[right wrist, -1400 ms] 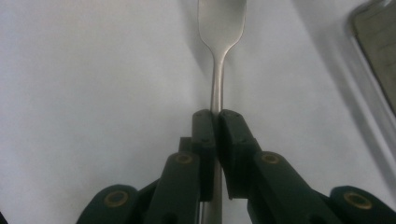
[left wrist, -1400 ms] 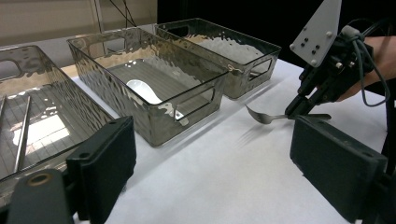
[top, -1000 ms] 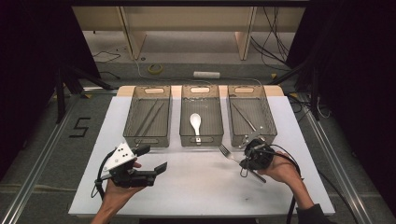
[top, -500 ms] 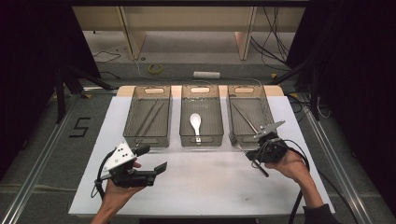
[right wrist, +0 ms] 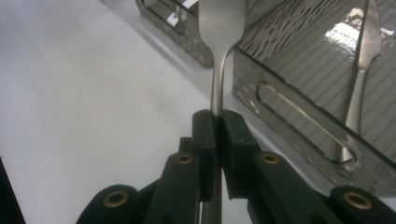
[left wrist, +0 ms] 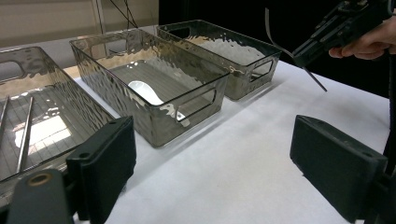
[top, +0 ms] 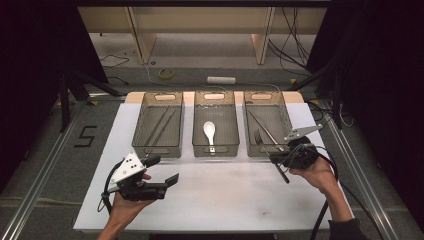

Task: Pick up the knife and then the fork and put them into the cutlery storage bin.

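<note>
A metal fork (top: pixel 265 147) is clamped by its handle in my right gripper (top: pixel 277 159), which is shut on it. It hangs just above the front edge of the right clear tray (top: pixel 287 120), head toward the tray. In the right gripper view the fork (right wrist: pixel 219 28) rises from between the closed pads of the right gripper (right wrist: pixel 217 119), beside the tray's front wall (right wrist: pixel 299 116). My left gripper (top: pixel 164 170) stands open over the white tabletop with nothing between its fingers. From the left gripper view, its jaws frame bare table (left wrist: pixel 219 172), and the right gripper (left wrist: pixel 327 35) shows farther off.
Three clear trays stand in a row at the back. The left tray (top: pixel 141 125) holds chopsticks (top: pixel 160 125), the middle tray (top: pixel 195 125) a white spoon (top: pixel 209 131), and the right tray another metal utensil (right wrist: pixel 364 56). The white table (top: pixel 225 195) ends near the person's forearms.
The right gripper has carried the fork to the right and upward, from the table in front of the trays to the front edge of the right tray. The left gripper has stayed still.
</note>
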`<control>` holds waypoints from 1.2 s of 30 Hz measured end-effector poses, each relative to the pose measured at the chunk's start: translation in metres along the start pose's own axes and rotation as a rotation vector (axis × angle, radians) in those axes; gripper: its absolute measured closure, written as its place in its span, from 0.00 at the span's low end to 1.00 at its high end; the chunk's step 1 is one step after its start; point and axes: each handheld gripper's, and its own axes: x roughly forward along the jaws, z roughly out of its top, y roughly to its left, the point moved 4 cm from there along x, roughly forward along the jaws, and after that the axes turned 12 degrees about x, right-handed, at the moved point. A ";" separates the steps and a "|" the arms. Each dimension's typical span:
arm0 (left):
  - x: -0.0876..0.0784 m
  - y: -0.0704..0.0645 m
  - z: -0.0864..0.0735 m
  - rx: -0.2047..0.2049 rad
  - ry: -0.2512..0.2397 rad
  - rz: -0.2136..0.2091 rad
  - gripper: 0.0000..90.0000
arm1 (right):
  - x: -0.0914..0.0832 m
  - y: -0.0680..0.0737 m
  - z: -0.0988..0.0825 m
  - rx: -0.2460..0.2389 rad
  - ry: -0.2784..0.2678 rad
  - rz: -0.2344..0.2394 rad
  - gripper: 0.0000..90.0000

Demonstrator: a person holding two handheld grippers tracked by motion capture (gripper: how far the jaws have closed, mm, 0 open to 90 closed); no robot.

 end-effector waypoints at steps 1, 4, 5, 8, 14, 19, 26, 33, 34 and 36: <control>0.000 0.000 0.000 0.000 0.000 0.000 0.16 | -0.001 -0.001 0.001 0.003 -0.011 -0.002 0.95; 0.001 0.000 0.000 -0.003 0.000 -0.001 0.16 | -0.005 -0.002 0.002 0.011 -0.042 0.002 0.95; 0.002 -0.001 0.000 -0.003 0.000 -0.002 0.16 | -0.006 -0.003 0.002 0.012 -0.052 0.003 0.95; 0.002 -0.001 0.000 -0.002 0.001 -0.002 0.16 | -0.010 -0.006 0.004 0.026 -0.077 0.003 0.95; 0.002 0.000 0.000 -0.004 0.001 0.000 0.16 | -0.016 -0.016 0.008 0.045 -0.112 -0.012 0.95; 0.001 0.000 0.000 -0.003 0.001 0.002 0.16 | -0.021 -0.021 0.013 0.065 -0.138 -0.020 0.95; 0.002 -0.001 0.000 0.001 0.003 0.001 0.16 | -0.026 -0.028 0.027 0.083 -0.180 -0.034 0.95; 0.002 0.000 0.000 -0.002 -0.001 0.003 0.16 | -0.029 -0.033 0.051 0.101 -0.208 -0.068 0.95; 0.002 0.000 0.000 -0.001 0.000 0.002 0.16 | -0.028 -0.033 0.055 0.103 -0.208 -0.072 0.95; 0.002 0.000 0.000 0.000 0.002 0.002 0.16 | -0.028 -0.035 0.062 0.104 -0.214 -0.083 0.95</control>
